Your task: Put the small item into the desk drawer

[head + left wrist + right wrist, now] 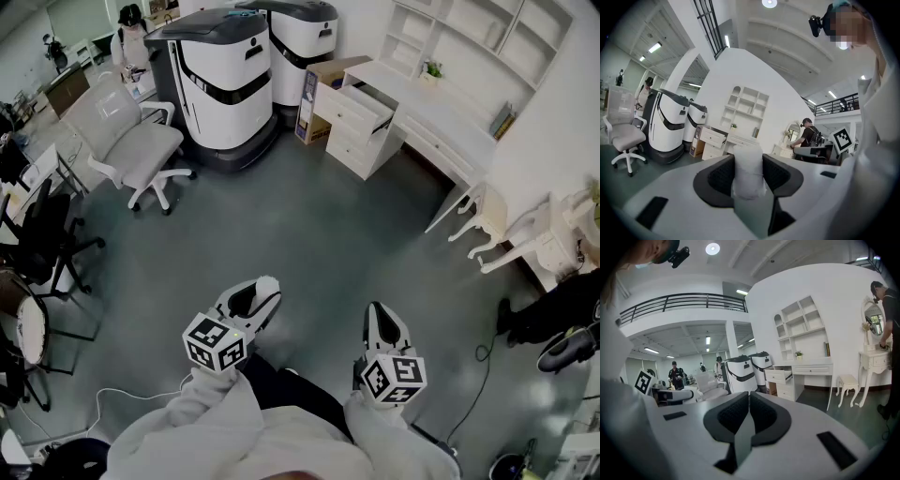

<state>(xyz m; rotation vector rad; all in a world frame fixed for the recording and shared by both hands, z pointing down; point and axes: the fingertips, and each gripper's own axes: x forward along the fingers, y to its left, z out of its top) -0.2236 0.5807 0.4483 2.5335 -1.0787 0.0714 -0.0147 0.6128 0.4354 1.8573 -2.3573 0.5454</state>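
My left gripper (748, 174) is shut on a small white roll-shaped item (748, 171), upright between the dark pads; in the head view the item's white tip (267, 284) pokes out past the left gripper (255, 302). My right gripper (748, 412) is shut with nothing in it, and it shows low at the right (382, 323) in the head view. Both are held over grey floor, far from the white desk (441, 117). The desk's drawer unit (357, 120) has its top drawer (375, 98) pulled open.
Two large white-and-dark machines (217, 75) stand at the back left, next to a cardboard box (317, 94). A white office chair (127, 141) is at the left, black chairs (42, 234) beyond. White stool legs (487, 230) and a person's feet (562, 328) are at the right.
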